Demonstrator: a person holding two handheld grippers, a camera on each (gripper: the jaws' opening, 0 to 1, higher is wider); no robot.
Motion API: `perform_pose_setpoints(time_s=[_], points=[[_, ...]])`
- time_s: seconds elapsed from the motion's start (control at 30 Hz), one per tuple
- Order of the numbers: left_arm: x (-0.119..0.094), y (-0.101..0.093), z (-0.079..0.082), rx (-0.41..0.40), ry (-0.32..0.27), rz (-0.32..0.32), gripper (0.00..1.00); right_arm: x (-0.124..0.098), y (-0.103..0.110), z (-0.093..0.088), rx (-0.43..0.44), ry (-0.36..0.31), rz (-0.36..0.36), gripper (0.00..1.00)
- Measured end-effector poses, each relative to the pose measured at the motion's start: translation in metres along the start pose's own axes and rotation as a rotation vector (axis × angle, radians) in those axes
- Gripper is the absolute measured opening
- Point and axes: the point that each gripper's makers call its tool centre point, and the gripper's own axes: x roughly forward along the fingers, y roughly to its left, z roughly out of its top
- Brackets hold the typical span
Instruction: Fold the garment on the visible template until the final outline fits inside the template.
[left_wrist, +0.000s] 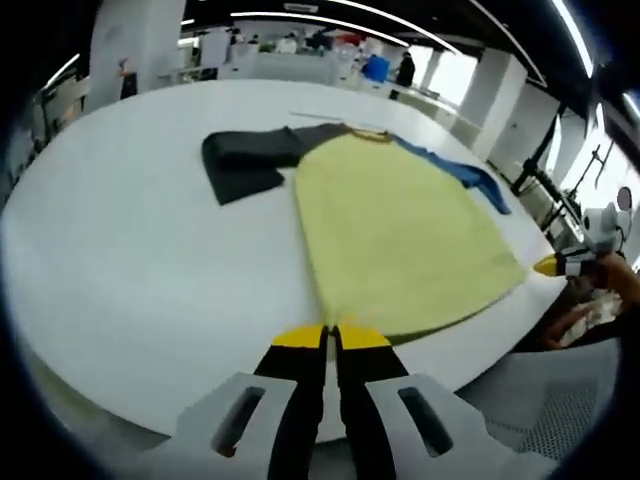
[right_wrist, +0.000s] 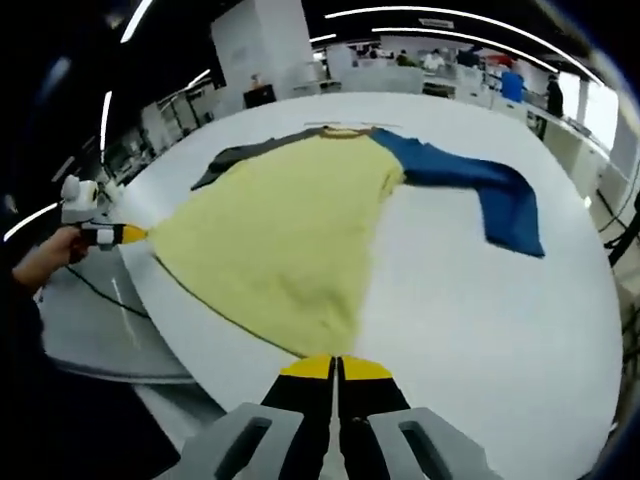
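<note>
Here, the yellow shirt (left_wrist: 400, 235) with one grey sleeve (left_wrist: 245, 160) and one blue sleeve (right_wrist: 480, 185) lies spread on the white table (left_wrist: 130, 250), while the left gripper (left_wrist: 331, 338) and right gripper (right_wrist: 336, 367) each pinch a corner of its hem, jaws closed.

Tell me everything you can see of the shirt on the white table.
The shirt lies flat on the round white table, its yellow body spread wide, soft and knit-like. One sleeve is dark grey, the other blue, both stretched out sideways; the collar points away from the person. The left gripper and right gripper each pinch a bottom corner of the hem at the near table edge, jaws closed, pulling the hem taut between them.
</note>
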Motion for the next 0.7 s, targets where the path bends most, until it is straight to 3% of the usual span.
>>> perform_pose_setpoints(time_s=[0.1, 0.37, 0.7], points=[[0.002, 0.002, -0.002, -0.01, 0.005, 0.002, 0.0, 0.002, -0.009, -0.002, 0.046, 0.004, -0.042, 0.0], [0.002, 0.002, -0.003, -0.008, 0.009, 0.005, 0.0, 0.014, -0.004, -0.001, 0.165, -0.013, -0.011, 0.05], [0.003, 0.002, -0.005, -0.006, 0.015, 0.004, 0.0, 0.025, 0.0, -0.002, 0.19, 0.033, -0.026, 0.0]])
